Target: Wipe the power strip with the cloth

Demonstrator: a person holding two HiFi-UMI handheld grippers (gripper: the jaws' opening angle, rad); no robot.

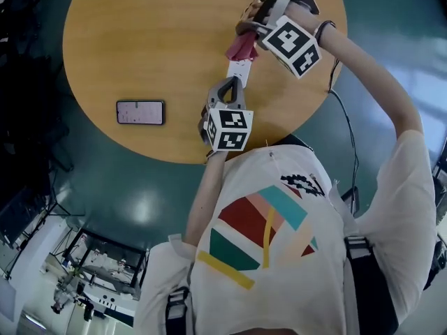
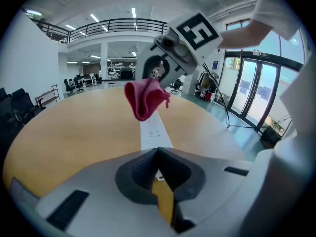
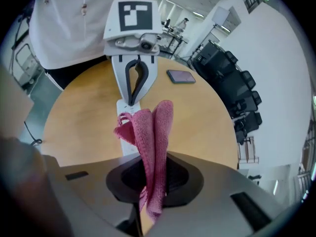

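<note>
A white power strip (image 1: 237, 69) lies on the round wooden table (image 1: 140, 33), pointing away from me. My left gripper (image 1: 232, 82) is shut, and its tips rest on the strip's near end (image 3: 123, 106); nothing is between its jaws. My right gripper (image 1: 246, 28) is shut on a red cloth (image 1: 242, 47). It hangs in a loose fold just above the strip's far part. In the left gripper view the cloth (image 2: 144, 98) dangles over the strip (image 2: 154, 132). The right gripper view shows the cloth (image 3: 153, 132) pinched between the jaws.
A dark phone (image 1: 140, 112) lies flat on the table to the left of the strip. A black cable (image 1: 342, 117) runs off the table's right edge to the teal floor. My torso stands close against the table's near edge.
</note>
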